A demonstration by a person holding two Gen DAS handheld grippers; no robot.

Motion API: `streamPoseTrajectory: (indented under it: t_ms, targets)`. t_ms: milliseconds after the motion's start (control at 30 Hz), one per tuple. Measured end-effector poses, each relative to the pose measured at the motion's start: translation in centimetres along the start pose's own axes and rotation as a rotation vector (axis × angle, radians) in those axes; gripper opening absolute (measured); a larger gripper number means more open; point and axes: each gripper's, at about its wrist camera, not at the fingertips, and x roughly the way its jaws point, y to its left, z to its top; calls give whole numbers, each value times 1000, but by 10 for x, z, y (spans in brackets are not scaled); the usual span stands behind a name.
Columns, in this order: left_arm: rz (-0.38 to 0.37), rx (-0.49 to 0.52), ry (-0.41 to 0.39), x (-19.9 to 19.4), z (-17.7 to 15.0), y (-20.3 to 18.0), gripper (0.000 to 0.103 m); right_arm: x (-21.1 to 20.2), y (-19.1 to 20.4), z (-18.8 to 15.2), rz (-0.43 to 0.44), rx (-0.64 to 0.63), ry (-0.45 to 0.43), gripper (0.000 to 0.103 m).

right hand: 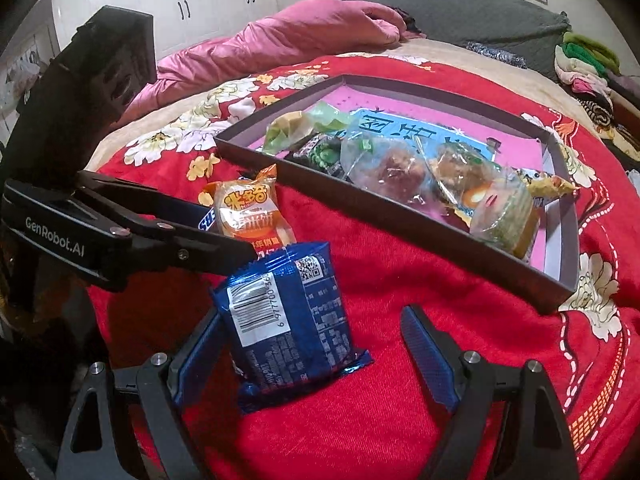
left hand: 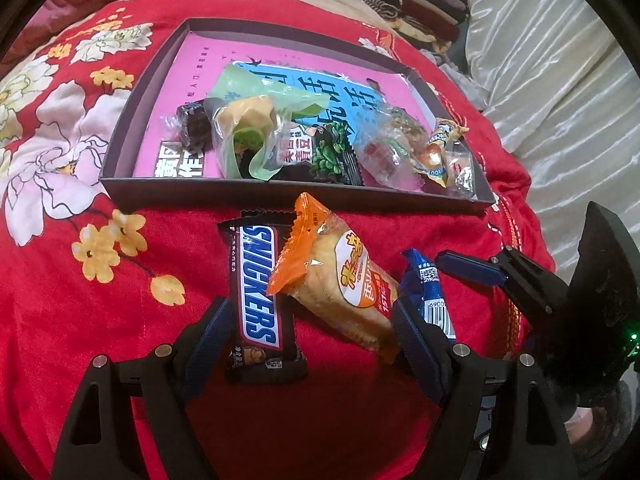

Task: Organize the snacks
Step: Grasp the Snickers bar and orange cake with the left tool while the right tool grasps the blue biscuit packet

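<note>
Bedding first: red floral blanket (left hand: 72, 300) covers the bed, pink quilt (right hand: 280, 36) at twelve o'clock. Shallow dark cardboard tray (left hand: 256, 194) holds crinkly wrapped snacks on pink lining. Snickers bar (left hand: 256, 292) and orange rice-cracker packet (left hand: 340, 280) lie at the tray's six o'clock, between the spread-apart left gripper (left hand: 308, 344). Right gripper (right hand: 312, 356), likewise wide, straddles the glossy blue packet (right hand: 288, 316), gripping nothing.

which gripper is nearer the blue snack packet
Right. The right gripper has its open jaws on either side of the blue snack packet on the red blanket. The left gripper sits beside it, straddling the Snickers bar and orange-wrapped cake.
</note>
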Motion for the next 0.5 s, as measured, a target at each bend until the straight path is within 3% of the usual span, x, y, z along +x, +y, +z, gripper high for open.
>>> streamPoseTrajectory:
  t_ms: [367, 500]
  targets:
    - [2, -5, 0, 3, -1, 0, 82, 6, -1, 1, 18, -2, 8, 86]
    - [5, -10, 0, 6, -1, 0, 82, 6, 0, 2, 37, -3, 11, 78]
